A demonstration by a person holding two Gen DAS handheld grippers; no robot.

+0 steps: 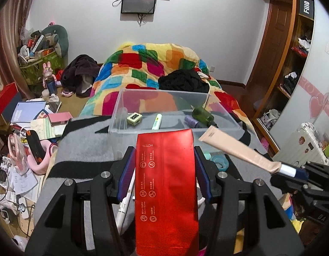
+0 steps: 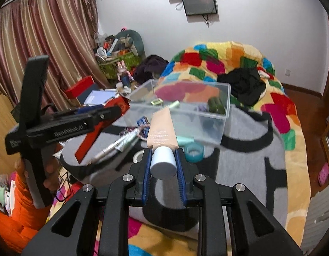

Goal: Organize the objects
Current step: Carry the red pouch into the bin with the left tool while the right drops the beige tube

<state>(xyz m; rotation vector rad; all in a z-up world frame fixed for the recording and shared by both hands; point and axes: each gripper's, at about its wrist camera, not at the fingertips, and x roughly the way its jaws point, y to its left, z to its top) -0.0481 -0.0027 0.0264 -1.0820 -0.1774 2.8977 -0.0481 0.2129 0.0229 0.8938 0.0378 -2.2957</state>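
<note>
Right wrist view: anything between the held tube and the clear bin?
No. The beige tube, clamped at its white cap by the right gripper, runs up to the clear bin, overlapping its near wall in this view.

A lived-in home bedroom. A bed (image 1: 164, 64) with a patchwork quilt fills the centre, curtains (image 2: 36, 42) hang at left. A wooden wardrobe (image 1: 292, 53) stands at right, clutter on the floor (image 1: 72, 102).

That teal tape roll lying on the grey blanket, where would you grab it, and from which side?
Judging by its pose, the teal tape roll lies flat with its hole facing up, near the clear bin. Probably best to come from straight above, one finger in the hole and one outside, pinching the ring's wall. Both tools are full now.
</note>
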